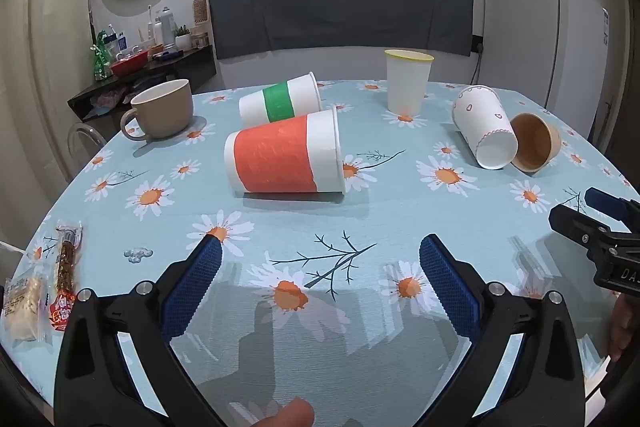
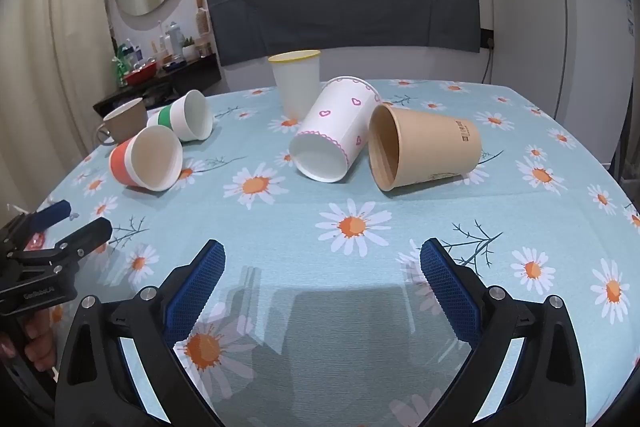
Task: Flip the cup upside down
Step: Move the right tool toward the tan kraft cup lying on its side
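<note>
Cups lie scattered on the daisy tablecloth (image 1: 120, 219): orange-banded cup (image 1: 282, 157) sideways ahead of the left gripper (image 1: 320, 255), brown paper cup (image 2: 424, 147) sideways ahead of the right gripper (image 2: 322, 257); both jaws spread, holding nothing.

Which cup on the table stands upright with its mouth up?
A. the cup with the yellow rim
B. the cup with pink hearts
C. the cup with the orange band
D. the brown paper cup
A: the yellow-rimmed cup stands on its base with its mouth up, while the orange, heart and brown cups lie on their sides.
</note>
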Tool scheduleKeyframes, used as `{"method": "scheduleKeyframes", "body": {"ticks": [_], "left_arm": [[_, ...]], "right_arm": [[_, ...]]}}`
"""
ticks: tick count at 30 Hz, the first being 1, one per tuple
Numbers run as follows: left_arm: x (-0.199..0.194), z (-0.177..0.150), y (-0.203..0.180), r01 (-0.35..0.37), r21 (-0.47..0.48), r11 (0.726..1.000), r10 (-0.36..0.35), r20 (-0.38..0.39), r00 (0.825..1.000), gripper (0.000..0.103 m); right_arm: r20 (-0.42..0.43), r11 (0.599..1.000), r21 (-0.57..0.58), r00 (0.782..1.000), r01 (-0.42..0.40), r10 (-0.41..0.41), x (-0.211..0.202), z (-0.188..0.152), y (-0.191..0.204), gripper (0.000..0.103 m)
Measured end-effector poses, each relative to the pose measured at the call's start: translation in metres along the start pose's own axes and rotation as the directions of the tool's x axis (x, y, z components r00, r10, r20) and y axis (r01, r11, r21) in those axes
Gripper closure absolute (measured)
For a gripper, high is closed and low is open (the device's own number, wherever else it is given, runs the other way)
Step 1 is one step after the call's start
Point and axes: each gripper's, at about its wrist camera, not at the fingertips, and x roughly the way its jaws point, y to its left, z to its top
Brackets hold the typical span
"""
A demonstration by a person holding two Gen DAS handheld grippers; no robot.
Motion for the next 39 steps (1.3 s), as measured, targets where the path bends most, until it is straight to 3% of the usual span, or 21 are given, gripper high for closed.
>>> {"method": "scheduleKeyframes", "body": {"ticks": [39], "left_arm": [[-0.0002,-0.0013,-0.0013,0.013,0.000,1.000,-0.013,0.011,1.000,0.006]], "right_arm": [[-0.006,1.000,0.006,1.000,0.001,-0.001,0.0012,-0.0006,-0.0019,0.009]]}}
